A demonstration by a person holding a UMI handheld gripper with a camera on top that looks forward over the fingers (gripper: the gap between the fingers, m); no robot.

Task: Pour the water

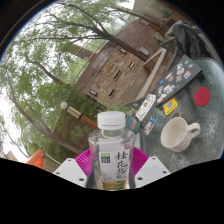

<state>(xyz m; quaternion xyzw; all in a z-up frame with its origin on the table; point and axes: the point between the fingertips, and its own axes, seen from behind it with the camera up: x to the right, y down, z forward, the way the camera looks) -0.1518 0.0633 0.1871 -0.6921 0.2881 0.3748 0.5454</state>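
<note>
You held the bottle tight in the gripper; tipping slowly over the white cup seemed best.

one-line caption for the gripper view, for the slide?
Hand-held gripper holding a capped bottle between its fingers, tilted over an outdoor table with a white cup just beyond.

An outdoor courtyard by day: leafy trees spread over a brick building, while a round table in the open air carries a white cup, a red lid and scattered packets.
</note>
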